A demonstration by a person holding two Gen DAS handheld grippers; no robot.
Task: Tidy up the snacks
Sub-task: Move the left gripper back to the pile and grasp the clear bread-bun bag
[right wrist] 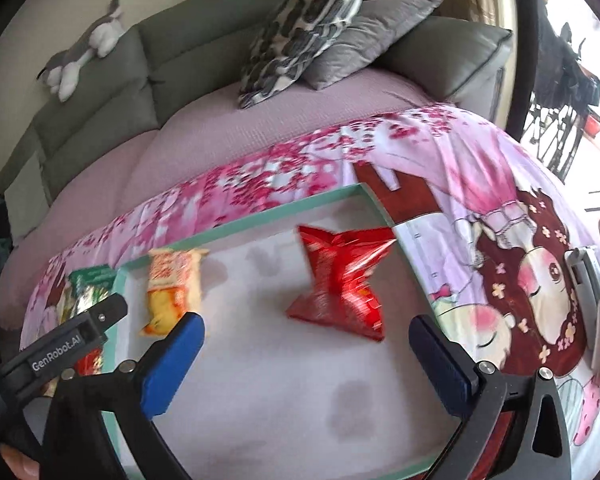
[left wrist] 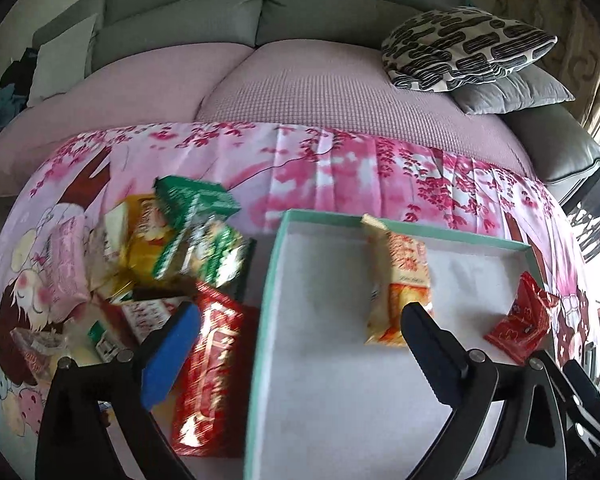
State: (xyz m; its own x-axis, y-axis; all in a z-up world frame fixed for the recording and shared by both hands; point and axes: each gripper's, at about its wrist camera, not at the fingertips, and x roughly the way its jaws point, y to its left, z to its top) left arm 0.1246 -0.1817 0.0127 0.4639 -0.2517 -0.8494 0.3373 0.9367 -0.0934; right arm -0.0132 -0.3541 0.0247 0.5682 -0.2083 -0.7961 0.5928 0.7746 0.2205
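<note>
Both tools hang over the teal-rimmed tray (left wrist: 266, 292), pointing steeply down at it.

Left gripper (left wrist: 300, 332): fingers spread wide, nothing between the pads. Right gripper (right wrist: 308, 344): same, wide apart, empty.

Inside the tray: orange packet (left wrist: 400, 276) lying near the far rim, just ahead of the left gripper's right-hand finger; red packet (right wrist: 340, 280) further right, crumpled, its own right end close to the tray's side wall. The two lie apart, with bare white lining between and in front of them.

Left of the tray, on the pink printed cloth (left wrist: 340, 160): long red packet (left wrist: 208, 368) lying right beside the tray's left wall, nearest to the left gripper. Beyond it a heap (left wrist: 172, 240) of green, yellow and pink packets, overlapping, partly blurred.

Judgement: two snacks placed, most still outside. Next pick is likely the long red packet.

- Swing the left gripper over it, keep the fingers wide.
- Grip across the short width, mid-length; foil will slip and buckle.
- Lift clear of the wall before crossing.
- Set down in bare lining, parallel to the orange packet.

Far side: grey sofa (left wrist: 260, 12), patterned cushion (left wrist: 464, 48).
</note>
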